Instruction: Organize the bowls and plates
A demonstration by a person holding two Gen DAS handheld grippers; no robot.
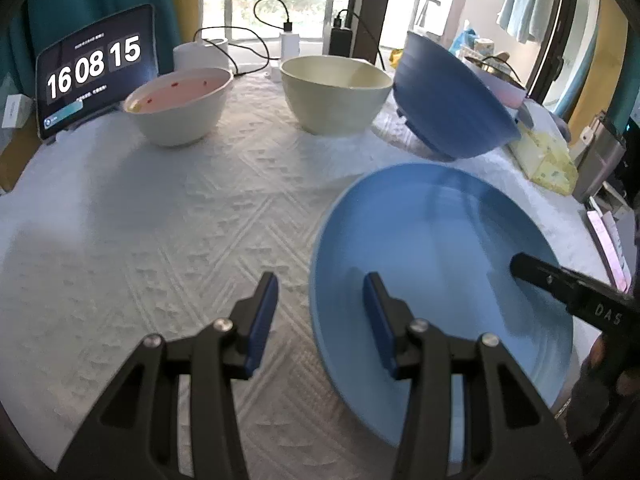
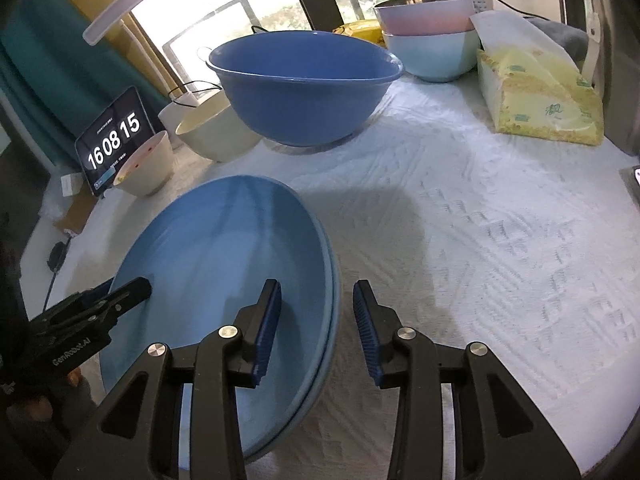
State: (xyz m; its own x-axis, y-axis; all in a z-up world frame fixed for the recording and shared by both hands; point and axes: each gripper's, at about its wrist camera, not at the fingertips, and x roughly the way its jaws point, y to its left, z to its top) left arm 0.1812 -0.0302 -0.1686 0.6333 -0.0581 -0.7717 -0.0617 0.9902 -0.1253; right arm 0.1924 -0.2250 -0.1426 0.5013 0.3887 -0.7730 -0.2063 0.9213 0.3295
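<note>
Light blue plates lie stacked on the white tablecloth; the right wrist view shows two rims. My left gripper is open, straddling the stack's left rim. My right gripper is open, straddling its right rim. Each gripper shows in the other's view, the right one and the left one. A dark blue bowl stands behind the plates. A cream bowl and a white bowl with a pink inside stand at the back left.
A tablet clock leans at the back left. A yellow tissue pack lies at the right. Stacked pink and pale blue bowls sit at the back right. Chargers and cables lie by the window.
</note>
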